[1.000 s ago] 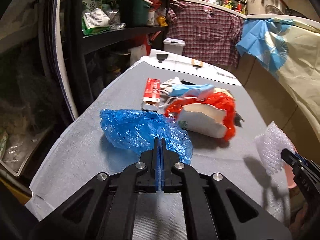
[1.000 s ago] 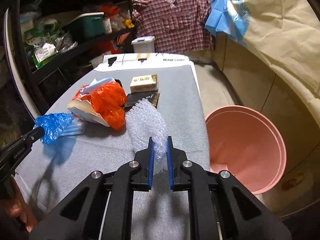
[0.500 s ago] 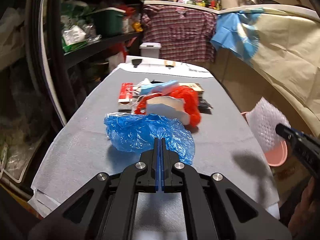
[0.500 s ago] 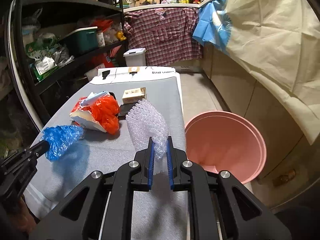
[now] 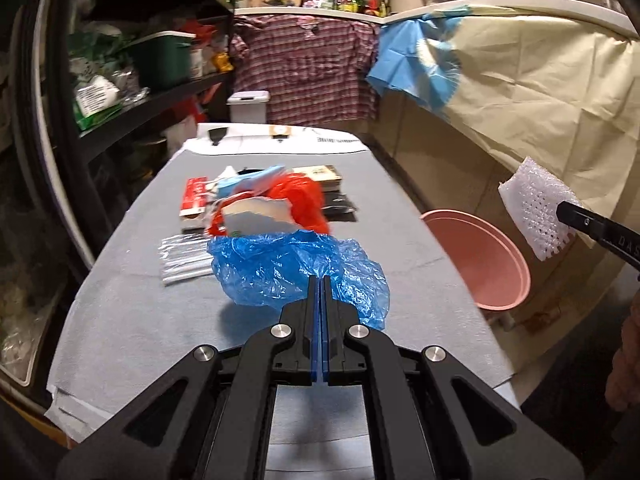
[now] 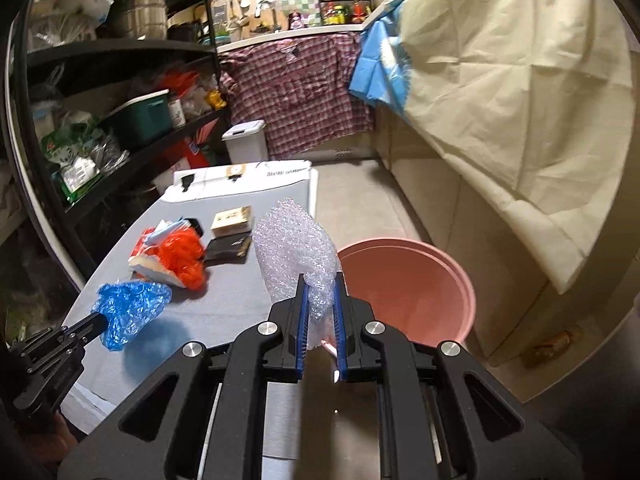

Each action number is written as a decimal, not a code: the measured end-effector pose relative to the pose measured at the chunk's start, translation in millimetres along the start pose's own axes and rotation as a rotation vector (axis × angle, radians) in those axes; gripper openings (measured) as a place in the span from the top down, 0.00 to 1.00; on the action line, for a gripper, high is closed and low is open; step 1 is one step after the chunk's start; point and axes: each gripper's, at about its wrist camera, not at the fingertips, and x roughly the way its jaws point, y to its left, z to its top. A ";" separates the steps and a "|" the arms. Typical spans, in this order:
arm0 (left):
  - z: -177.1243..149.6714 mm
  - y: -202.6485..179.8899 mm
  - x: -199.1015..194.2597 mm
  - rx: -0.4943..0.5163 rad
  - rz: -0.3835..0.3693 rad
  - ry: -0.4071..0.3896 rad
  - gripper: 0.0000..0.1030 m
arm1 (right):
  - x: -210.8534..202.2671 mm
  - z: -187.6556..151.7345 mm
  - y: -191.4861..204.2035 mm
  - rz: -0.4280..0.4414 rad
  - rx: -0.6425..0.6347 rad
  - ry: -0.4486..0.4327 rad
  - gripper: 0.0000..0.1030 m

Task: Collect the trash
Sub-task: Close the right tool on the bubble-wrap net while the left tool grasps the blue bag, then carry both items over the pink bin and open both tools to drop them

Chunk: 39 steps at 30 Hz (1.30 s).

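Bubble wrap (image 6: 294,254) sits clamped between the blue pads of the right hand-held gripper (image 6: 320,312), standing up above the jaws in the lower middle of the right wrist view, with the pink bucket (image 6: 440,280) on the floor just behind and to the right of it. Crumpled blue plastic (image 5: 288,268) is pinched in the left hand-held gripper (image 5: 320,292), whose jaws are pressed fully together on a thin fold of it; the bag hangs off the grey tabltop's surface, casting a shadow on the tabletop (image 5: 140,312). The step in hand looks like carrying both pieces to the bucket. To do it well, each piece should be brought squarely over the bucket's mouth before the jaws part, since both are light and could drift or cling to a pad; a low release, well inside the rim, seems safest. The right load is nearest, so dropping it first would clear room for the left. Still on the tabletop in the middle of the left wrist view are an orange bag (image 5: 300,200), a red packet (image 5: 194,196), a tan box (image 5: 320,174) and a clear wrapper (image 5: 182,260), left for later trips.
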 end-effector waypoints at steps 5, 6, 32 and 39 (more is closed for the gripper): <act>7.0 -16.1 0.6 0.024 -0.031 -0.004 0.99 | -2.7 9.5 -26.5 -0.010 0.037 -0.020 0.88; 8.7 -17.9 1.3 0.026 -0.036 -0.004 0.99 | -2.3 11.2 -31.5 -0.012 0.044 -0.023 0.88; 76.1 -102.7 68.6 0.158 -0.187 -0.017 0.99 | 40.5 24.1 -90.4 -0.110 0.165 -0.015 0.88; 81.8 -131.5 105.1 0.206 -0.265 0.019 0.99 | 65.5 34.5 -110.3 -0.141 0.190 0.011 0.88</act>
